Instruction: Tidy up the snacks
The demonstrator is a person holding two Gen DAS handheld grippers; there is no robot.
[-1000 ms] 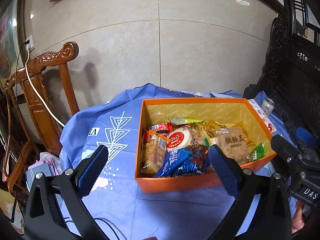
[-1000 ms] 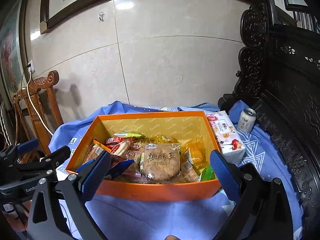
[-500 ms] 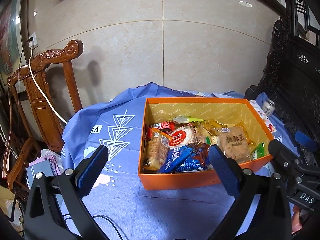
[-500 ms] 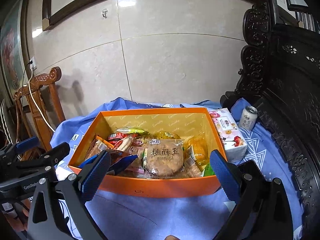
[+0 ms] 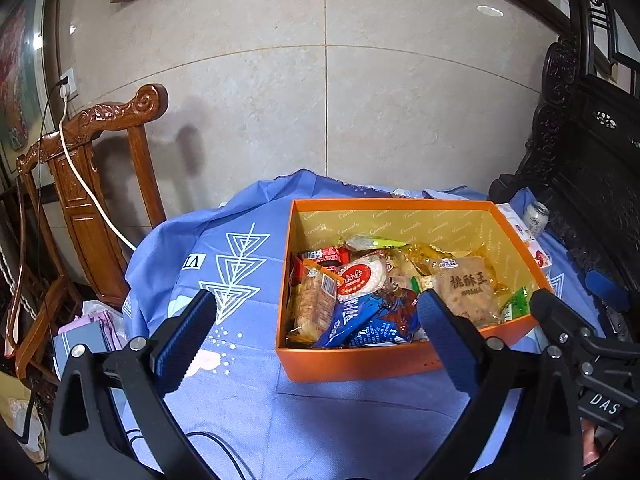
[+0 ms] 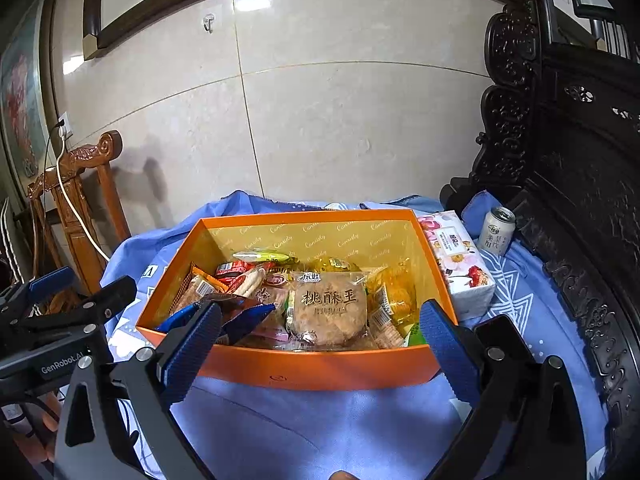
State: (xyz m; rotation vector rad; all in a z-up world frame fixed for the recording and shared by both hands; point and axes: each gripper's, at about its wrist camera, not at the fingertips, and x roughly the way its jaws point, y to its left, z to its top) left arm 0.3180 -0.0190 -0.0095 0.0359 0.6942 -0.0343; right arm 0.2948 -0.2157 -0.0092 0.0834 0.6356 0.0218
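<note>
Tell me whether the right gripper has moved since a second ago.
Yes. The right gripper has eased forward and rightward: the orange box and the wall hook have slid leftward in its view.
</note>
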